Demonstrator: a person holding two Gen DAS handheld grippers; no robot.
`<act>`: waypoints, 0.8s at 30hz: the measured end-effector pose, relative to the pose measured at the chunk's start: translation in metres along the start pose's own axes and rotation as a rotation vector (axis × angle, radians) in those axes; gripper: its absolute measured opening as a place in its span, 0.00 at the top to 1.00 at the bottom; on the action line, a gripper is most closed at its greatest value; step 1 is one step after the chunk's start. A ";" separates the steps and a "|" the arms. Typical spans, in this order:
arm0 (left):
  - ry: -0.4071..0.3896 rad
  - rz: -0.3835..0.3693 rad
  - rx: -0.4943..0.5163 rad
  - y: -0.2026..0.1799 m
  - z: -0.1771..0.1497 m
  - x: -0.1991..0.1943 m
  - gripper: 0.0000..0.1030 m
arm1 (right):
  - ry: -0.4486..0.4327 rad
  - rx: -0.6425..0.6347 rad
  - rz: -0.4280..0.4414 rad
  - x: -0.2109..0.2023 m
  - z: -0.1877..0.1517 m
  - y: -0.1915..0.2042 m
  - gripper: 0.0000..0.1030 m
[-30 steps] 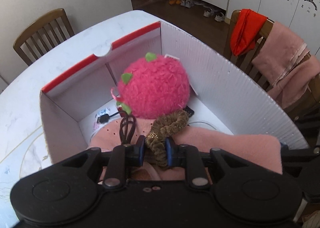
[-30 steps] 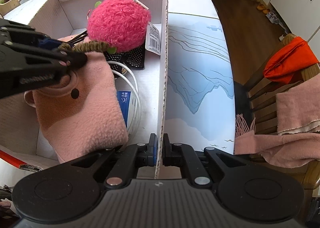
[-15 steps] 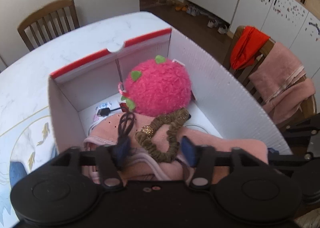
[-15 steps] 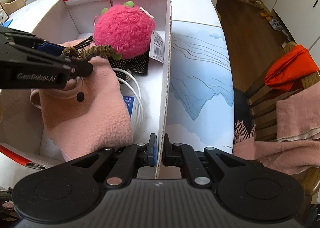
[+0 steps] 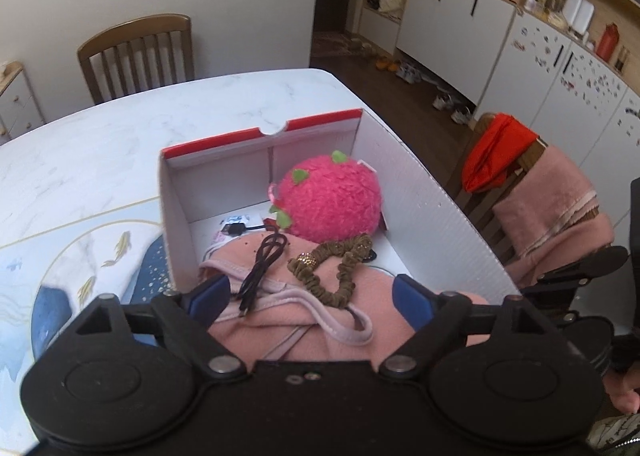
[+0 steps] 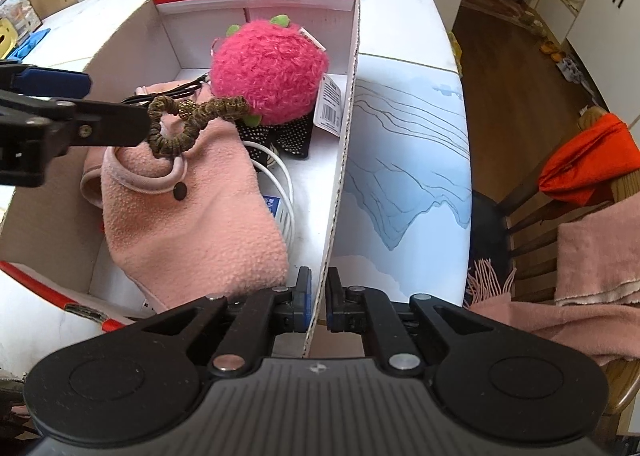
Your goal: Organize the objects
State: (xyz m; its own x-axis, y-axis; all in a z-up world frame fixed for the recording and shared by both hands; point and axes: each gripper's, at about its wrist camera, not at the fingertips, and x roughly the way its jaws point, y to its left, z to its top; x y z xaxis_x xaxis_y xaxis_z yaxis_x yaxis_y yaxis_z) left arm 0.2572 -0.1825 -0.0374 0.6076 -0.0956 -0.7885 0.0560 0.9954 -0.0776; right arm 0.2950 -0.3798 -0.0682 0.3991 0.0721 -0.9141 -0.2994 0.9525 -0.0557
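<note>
Marble tabletop [image 5: 120, 136] bears a corrugated box [image 6: 340, 160], wall pinched by the right hand-held gripper [image 6: 316, 306]; left hand-held gripper [image 5: 310, 296] spread over a ruffled scrunchie [image 5: 336, 264].

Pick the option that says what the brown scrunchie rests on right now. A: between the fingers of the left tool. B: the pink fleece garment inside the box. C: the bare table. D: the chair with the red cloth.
B: the brown scrunchie lies on the pink fleece garment inside the box, and the left tool is open, its fingers apart from it.
</note>
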 end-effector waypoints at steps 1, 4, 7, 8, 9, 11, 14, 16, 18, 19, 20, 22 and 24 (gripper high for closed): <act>-0.007 0.003 -0.009 0.001 -0.002 -0.003 0.14 | 0.000 -0.002 -0.001 0.000 0.000 0.000 0.93; -0.023 0.002 -0.027 0.005 -0.007 -0.013 0.11 | -0.012 0.008 -0.003 -0.001 0.002 0.000 0.93; -0.032 -0.002 -0.025 0.008 -0.011 -0.021 0.09 | -0.039 0.030 -0.016 -0.007 0.006 -0.001 0.93; -0.035 -0.004 -0.021 0.010 -0.012 -0.023 0.08 | -0.049 0.038 -0.021 -0.009 0.006 -0.001 0.93; -0.038 -0.006 -0.016 0.011 -0.013 -0.025 0.08 | -0.058 0.044 -0.025 -0.012 0.008 -0.001 0.93; -0.044 -0.010 -0.007 0.014 -0.015 -0.029 0.08 | -0.073 0.062 -0.037 -0.019 0.011 0.000 0.93; -0.063 -0.004 0.002 0.018 -0.019 -0.038 0.08 | -0.100 0.089 -0.052 -0.033 0.012 0.002 0.93; -0.088 0.000 0.012 0.019 -0.021 -0.047 0.07 | -0.129 0.107 -0.058 -0.043 0.011 0.003 0.93; -0.107 0.000 0.016 0.021 -0.023 -0.054 0.06 | -0.158 0.141 -0.056 -0.055 0.009 0.003 0.93; -0.116 -0.003 0.019 0.022 -0.023 -0.058 0.06 | -0.173 0.157 -0.052 -0.062 0.007 0.003 0.92; -0.127 -0.006 0.023 0.022 -0.024 -0.063 0.05 | -0.192 0.165 -0.034 -0.069 0.005 0.005 0.92; -0.153 -0.005 0.024 0.024 -0.026 -0.072 0.03 | -0.236 0.171 -0.001 -0.084 -0.002 0.010 0.92; -0.175 -0.012 0.028 0.025 -0.028 -0.081 0.03 | -0.281 0.156 0.002 -0.098 -0.008 0.019 0.90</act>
State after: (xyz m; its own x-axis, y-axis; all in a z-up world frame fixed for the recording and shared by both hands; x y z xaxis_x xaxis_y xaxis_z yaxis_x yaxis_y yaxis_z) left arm 0.1871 -0.1498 0.0080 0.7353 -0.1080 -0.6691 0.0845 0.9941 -0.0676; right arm 0.2435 -0.3712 0.0171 0.6285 0.1326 -0.7664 -0.1731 0.9845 0.0283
